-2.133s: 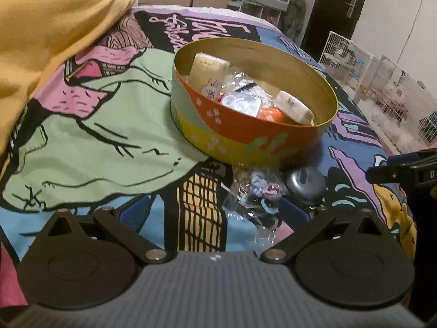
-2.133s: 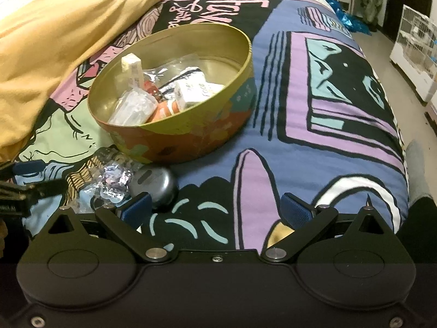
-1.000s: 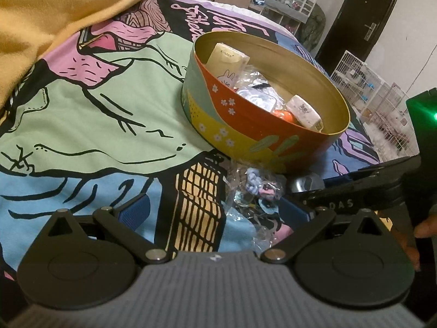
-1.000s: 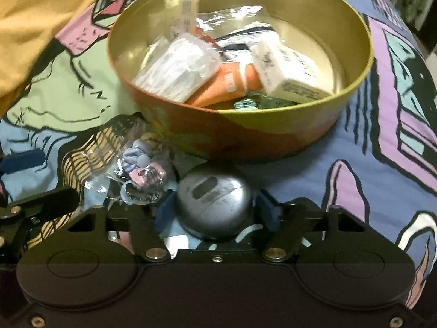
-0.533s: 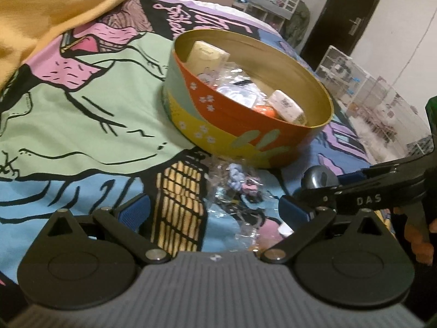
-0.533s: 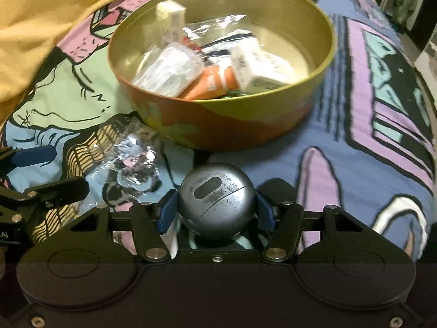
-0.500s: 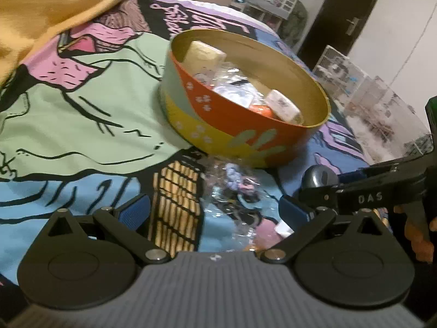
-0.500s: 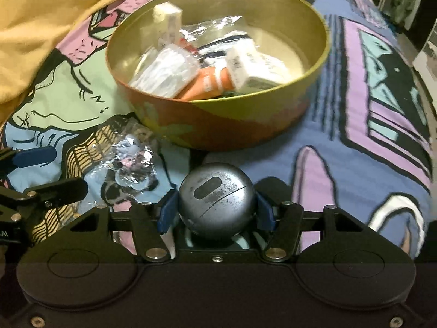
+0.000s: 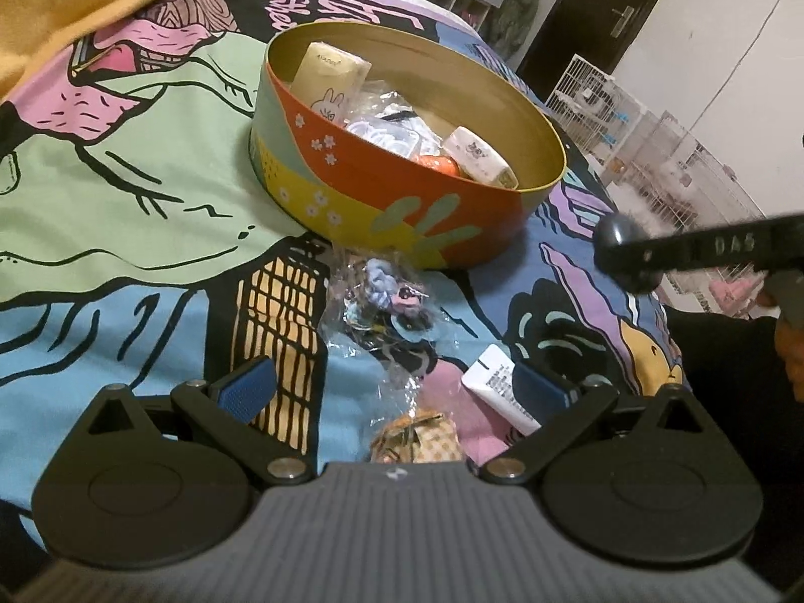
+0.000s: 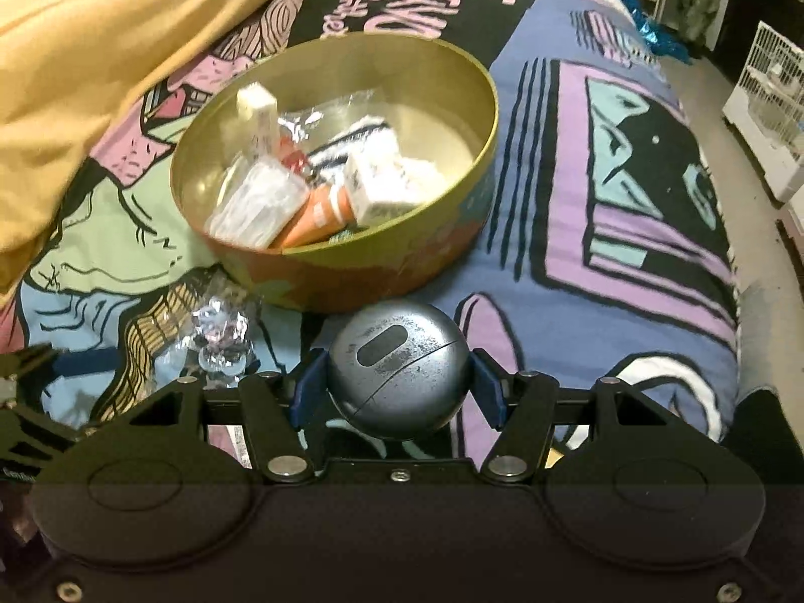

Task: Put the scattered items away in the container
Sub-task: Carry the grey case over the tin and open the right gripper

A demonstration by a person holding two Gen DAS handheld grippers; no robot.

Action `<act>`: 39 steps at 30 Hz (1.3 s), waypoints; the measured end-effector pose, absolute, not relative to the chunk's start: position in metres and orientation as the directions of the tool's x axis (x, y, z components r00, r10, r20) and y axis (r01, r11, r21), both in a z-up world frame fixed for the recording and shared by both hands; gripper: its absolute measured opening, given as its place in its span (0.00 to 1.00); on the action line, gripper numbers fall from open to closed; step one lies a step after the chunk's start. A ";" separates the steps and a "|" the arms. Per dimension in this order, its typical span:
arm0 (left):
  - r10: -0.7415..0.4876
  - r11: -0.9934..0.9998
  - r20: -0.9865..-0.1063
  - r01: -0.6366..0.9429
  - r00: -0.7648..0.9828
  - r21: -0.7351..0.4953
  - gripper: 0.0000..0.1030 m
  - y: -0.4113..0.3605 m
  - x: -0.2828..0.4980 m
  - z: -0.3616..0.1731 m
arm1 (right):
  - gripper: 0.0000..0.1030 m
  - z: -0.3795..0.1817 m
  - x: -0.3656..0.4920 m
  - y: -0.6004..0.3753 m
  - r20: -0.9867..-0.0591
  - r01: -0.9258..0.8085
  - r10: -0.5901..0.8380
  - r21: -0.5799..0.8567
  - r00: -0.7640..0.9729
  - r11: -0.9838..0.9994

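A round orange, yellow and green tin (image 9: 402, 211) with a gold inside (image 10: 452, 115) sits on the bed and holds several packets. My right gripper (image 10: 397, 382) is shut on a round grey metallic case (image 10: 399, 369) and holds it above the bedspread in front of the tin; the case also shows in the left wrist view (image 9: 615, 233). My left gripper (image 9: 392, 392) is open and low over the bed. Between its fingers lie a clear bag of small trinkets (image 9: 392, 311), a white tube (image 9: 497, 384) and a small checked packet (image 9: 417, 437).
A mustard yellow blanket (image 10: 100, 40) is bunched at the far left of the bed. The printed bedspread (image 10: 628, 201) ends at the bed's right edge, with floor and white wire cages (image 9: 653, 151) beyond.
My right gripper closed on the grey case and has lifted it up off the bed. My left gripper drew back, bringing the white tube and checked packet into view.
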State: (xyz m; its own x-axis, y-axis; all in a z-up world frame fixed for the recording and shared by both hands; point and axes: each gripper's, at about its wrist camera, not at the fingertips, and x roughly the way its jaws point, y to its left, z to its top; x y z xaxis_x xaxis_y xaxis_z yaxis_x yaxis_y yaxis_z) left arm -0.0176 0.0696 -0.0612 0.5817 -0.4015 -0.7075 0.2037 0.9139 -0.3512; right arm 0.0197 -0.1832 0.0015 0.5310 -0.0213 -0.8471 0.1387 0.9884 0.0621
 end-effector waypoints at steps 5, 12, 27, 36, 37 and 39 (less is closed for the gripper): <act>-0.374 0.925 -0.736 0.176 0.565 -0.336 1.00 0.069 -0.018 -0.064 | 0.57 0.018 0.027 -0.183 -0.833 0.136 -0.039 0.043 0.551 0.990; -0.372 0.927 -0.754 0.178 0.541 -0.329 1.00 0.067 -0.016 -0.068 | 0.57 0.042 0.039 -0.178 -0.815 0.117 -0.064 0.004 0.575 0.993; -0.351 0.936 -0.800 0.176 0.487 -0.304 1.00 0.060 -0.012 -0.078 | 0.57 0.064 0.055 -0.156 -0.793 0.080 -0.043 0.007 0.607 0.997; -0.343 0.939 -0.815 0.178 0.466 -0.293 1.00 0.057 -0.011 -0.083 | 0.57 0.074 0.063 -0.148 -0.782 0.061 -0.042 -0.005 0.622 0.998; -0.342 0.940 -0.817 0.178 0.465 -0.293 1.00 0.057 -0.011 -0.083 | 0.57 0.075 0.065 -0.147 -0.781 0.059 -0.039 -0.003 0.624 0.998; -0.341 0.940 -0.817 0.178 0.464 -0.291 1.00 0.057 -0.010 -0.084 | 0.57 0.075 0.068 -0.146 -0.781 0.056 -0.031 0.005 0.623 0.998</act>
